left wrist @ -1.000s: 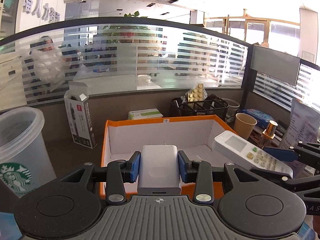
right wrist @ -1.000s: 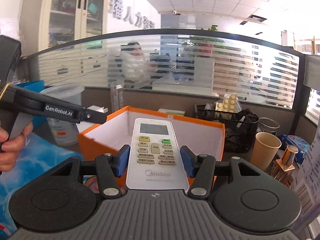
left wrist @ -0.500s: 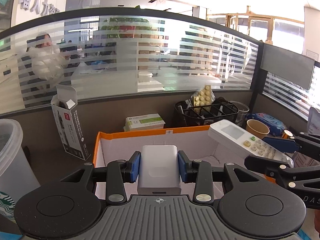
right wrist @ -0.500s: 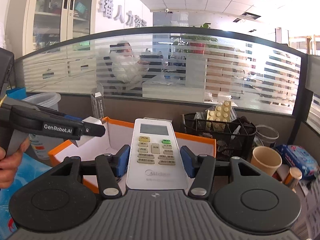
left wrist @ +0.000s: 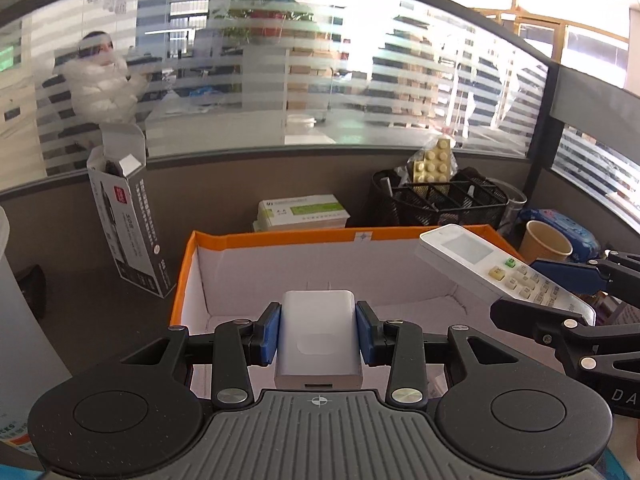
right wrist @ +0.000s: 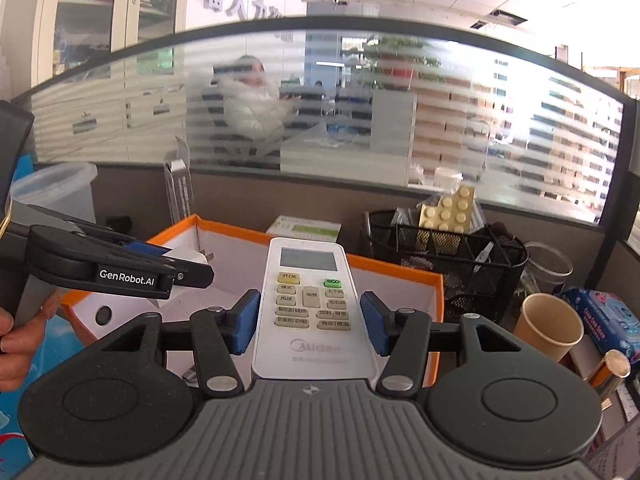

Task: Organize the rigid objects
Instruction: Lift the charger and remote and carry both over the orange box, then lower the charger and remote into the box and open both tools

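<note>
the left gripper (left wrist: 318,330) is clenched on a white plug-in charger block (left wrist: 318,340) and the right gripper (right wrist: 308,320) on a white air-conditioner remote (right wrist: 310,308), both over the orange-rimmed white cardboard box (left wrist: 280,236). lowered together, the two could knock, or the remote's overhanging end catch the rim.

orange-rimmed box (left wrist: 280,238), white remote (right wrist: 314,312), blue-padded tool (left wrist: 318,334)

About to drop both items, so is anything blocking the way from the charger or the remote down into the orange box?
Nothing visible: the charger and remote are held over the open orange box.
</note>
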A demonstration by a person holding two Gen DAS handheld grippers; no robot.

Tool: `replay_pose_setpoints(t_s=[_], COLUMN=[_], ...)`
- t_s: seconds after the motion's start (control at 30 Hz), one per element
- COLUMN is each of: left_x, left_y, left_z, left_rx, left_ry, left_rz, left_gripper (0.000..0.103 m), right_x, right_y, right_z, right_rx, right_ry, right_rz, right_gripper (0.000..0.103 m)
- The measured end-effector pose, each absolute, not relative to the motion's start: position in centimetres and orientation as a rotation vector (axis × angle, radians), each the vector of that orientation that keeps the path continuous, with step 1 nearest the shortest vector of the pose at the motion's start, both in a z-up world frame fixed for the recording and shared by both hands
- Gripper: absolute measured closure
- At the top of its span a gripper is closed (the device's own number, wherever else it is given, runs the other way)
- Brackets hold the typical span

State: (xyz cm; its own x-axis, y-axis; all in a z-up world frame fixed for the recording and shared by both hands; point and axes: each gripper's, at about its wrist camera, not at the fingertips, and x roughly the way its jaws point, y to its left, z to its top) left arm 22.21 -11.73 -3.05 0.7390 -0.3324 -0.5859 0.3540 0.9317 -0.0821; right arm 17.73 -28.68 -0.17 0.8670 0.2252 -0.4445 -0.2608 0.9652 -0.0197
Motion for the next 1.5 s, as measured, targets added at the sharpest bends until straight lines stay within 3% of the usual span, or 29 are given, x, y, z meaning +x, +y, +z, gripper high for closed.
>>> replay_pose_setpoints(t_s=[0.77, 1.5], left_x=[24.1, 25.9], left_y=[-12.4, -13.5], left_z=[-5.1, -6.1], left_rx=[0.069, 0.122], left_ry=[0.74, 0.849], left_rz=[-0.323, -0.285], left_gripper=[0.067, 0.066], right_x=[22.0, 23.5], right_y=[-27.0, -25.5], right_z=[-3.7, -4.0], right_rx=[-0.143, -0.225], right_ry=[0.638, 0.697], right_rz=[0.275, 0.246], right_gripper=[0.051, 0.051])
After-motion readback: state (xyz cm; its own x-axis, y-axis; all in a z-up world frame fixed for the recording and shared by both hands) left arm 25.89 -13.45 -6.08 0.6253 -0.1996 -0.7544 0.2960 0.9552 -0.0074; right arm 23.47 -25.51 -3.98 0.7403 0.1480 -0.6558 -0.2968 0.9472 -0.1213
